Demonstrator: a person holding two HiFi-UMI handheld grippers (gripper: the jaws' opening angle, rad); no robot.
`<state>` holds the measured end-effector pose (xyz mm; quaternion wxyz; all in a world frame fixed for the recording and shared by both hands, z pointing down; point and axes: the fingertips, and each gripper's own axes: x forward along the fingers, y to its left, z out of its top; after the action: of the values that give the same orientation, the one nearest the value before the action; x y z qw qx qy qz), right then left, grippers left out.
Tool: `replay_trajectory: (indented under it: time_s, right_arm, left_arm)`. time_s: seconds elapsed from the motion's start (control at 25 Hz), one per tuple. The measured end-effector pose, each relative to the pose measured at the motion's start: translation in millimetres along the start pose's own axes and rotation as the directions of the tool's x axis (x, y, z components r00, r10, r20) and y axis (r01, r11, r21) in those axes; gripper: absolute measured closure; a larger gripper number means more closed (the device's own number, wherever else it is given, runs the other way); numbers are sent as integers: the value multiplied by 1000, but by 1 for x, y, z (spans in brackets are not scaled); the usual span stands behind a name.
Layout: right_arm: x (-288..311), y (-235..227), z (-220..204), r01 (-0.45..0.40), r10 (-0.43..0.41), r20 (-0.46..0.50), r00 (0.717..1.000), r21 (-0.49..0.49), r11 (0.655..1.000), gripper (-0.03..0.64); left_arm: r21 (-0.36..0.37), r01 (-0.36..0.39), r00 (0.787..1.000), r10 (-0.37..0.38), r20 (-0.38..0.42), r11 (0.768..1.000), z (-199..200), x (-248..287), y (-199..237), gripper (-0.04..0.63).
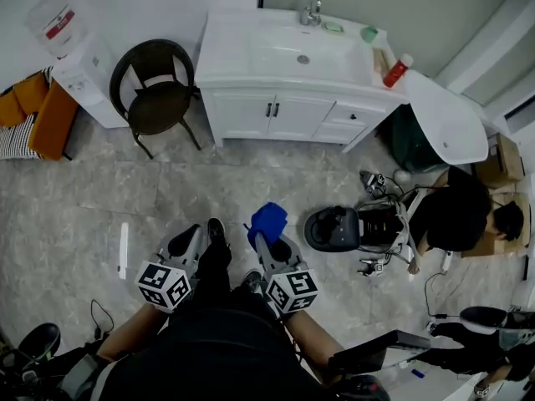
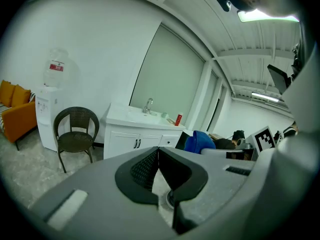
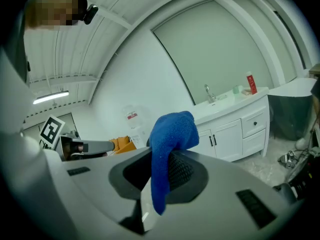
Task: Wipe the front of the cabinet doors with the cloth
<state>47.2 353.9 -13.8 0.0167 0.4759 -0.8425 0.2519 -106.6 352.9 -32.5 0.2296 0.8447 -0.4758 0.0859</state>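
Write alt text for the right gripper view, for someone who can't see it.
The right gripper is shut on a blue cloth that bunches above its fingers and hangs down between them. Behind it stands a white vanity cabinet with a faucet and a red bottle on its top.

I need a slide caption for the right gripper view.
Right gripper, jaws shut on a blue cloth, faces the white cabinet doors.
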Motion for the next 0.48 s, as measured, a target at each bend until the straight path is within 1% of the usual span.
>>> replay_trajectory:
  time_s: [0.24,0.36,0.48]
  right_arm:
    - [69,-20,2,19,-19,-59,998,-9,1000,565]
    - [113,-31,13,36,-37,-78,996,-13,999,565]
    - [160,-45,31,67,-68,-74,995,-15,998,565]
  left_arm:
    - [-53,-3,1000,2,-15,999,4,45,57,592]
    - [-69,26,999,-28,-34,997,14,76,84,592]
    - [-52,60,996,-63,-59,997,30,107,109,592]
